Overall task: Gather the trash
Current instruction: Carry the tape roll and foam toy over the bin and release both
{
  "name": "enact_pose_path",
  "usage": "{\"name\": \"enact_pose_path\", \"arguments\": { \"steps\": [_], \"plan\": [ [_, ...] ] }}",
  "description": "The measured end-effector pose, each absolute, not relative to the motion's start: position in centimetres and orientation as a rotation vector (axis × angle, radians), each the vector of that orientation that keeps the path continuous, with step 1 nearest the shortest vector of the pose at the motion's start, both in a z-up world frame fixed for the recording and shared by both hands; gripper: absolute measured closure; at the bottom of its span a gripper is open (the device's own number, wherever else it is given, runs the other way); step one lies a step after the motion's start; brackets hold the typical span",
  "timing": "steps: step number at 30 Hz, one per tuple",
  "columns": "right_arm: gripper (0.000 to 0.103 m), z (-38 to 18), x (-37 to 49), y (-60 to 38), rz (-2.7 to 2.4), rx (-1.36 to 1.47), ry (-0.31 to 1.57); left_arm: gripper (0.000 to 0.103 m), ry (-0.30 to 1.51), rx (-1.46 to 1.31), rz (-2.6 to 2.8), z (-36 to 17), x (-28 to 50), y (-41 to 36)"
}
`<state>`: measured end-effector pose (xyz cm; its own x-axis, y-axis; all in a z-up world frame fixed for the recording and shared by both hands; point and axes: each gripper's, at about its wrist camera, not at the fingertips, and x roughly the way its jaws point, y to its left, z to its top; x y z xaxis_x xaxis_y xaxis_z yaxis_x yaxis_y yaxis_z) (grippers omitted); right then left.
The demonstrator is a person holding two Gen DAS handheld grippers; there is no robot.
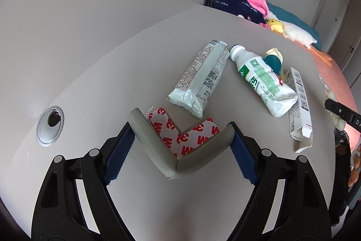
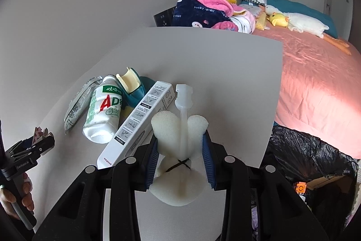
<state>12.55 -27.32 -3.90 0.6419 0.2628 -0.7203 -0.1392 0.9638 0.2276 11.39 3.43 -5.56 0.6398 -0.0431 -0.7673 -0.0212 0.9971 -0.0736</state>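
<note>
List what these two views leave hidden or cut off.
- Left wrist view: teal holder mostly hidden behind the bottle; print on the wrapper too small to read.
- Right wrist view: inside of the trash bag dark, cut off by the frame edge; sponge base hidden between the fingers.

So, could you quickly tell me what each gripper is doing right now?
Left gripper: closed on the grey corner guard.
Right gripper: closed on the white sponge brush.
</note>
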Motion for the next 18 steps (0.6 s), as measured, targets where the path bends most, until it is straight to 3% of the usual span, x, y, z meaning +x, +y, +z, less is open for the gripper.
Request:
{"name": "enact_pose_path", "arguments": {
  "steps": [18],
  "plan": [
    [0.065, -1.6, 7.2, -30.2, 0.225, 0.174, 0.792, 0.023, 0.832, -0.051, -0.118, -3.2, 8.1, -2.8]
  ]
}}
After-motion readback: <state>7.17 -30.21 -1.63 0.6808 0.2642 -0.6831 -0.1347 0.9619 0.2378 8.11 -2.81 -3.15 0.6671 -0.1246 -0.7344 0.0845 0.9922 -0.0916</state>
